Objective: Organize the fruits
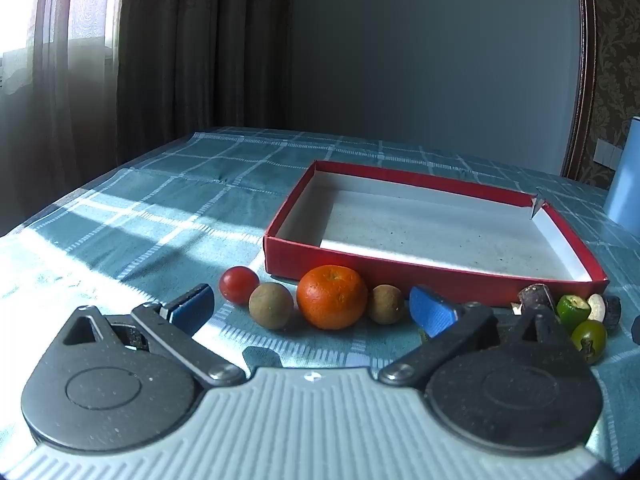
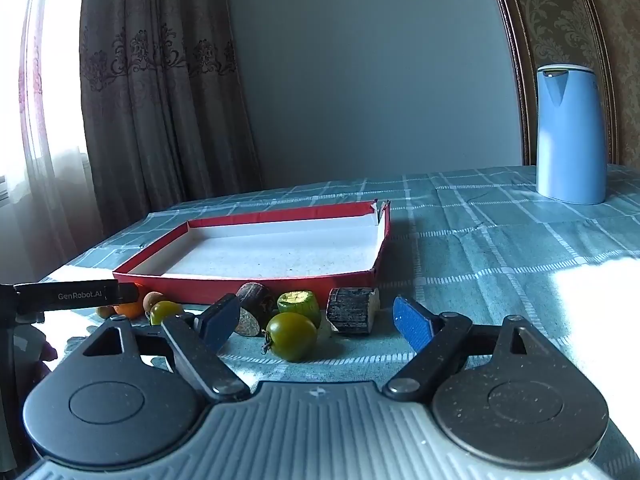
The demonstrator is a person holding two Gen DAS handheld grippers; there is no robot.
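Nearest to me, the left gripper (image 1: 310, 310) is hovering low over the checked tablecloth (image 1: 132, 216), its blue pads spread wide with nothing pinched between them; the right gripper (image 2: 316, 318) is sitting the same way, jaws wide apart and gripping nothing. Everything is lining up against the red box (image 1: 436, 278), so I am taking that as my landmark. Just in front of the box's near wall, seen from the left wrist, a row of fruit is lying on the cloth: a red cherry tomato (image 1: 239, 285) off the box's near left corner, then a brown longan (image 1: 271, 305), an orange mandarin (image 1: 332, 297) nearly touching the wall, and a second longan (image 1: 385, 304). Toward the box's near right corner, in the right wrist view, a green tomato (image 2: 292, 336) is lying closest to the gripper, with a dark cut cane piece (image 2: 255, 309), a green cut fruit (image 2: 300, 305) and another bark-covered cane piece (image 2: 352, 310) sitting just behind it, close to the wall. The box itself is lying open with its white floor bare. Well beyond the box's far right corner, a blue kettle (image 2: 570, 136) is standing upright, and brown curtains (image 2: 160, 92) are hanging past the box's far left side.
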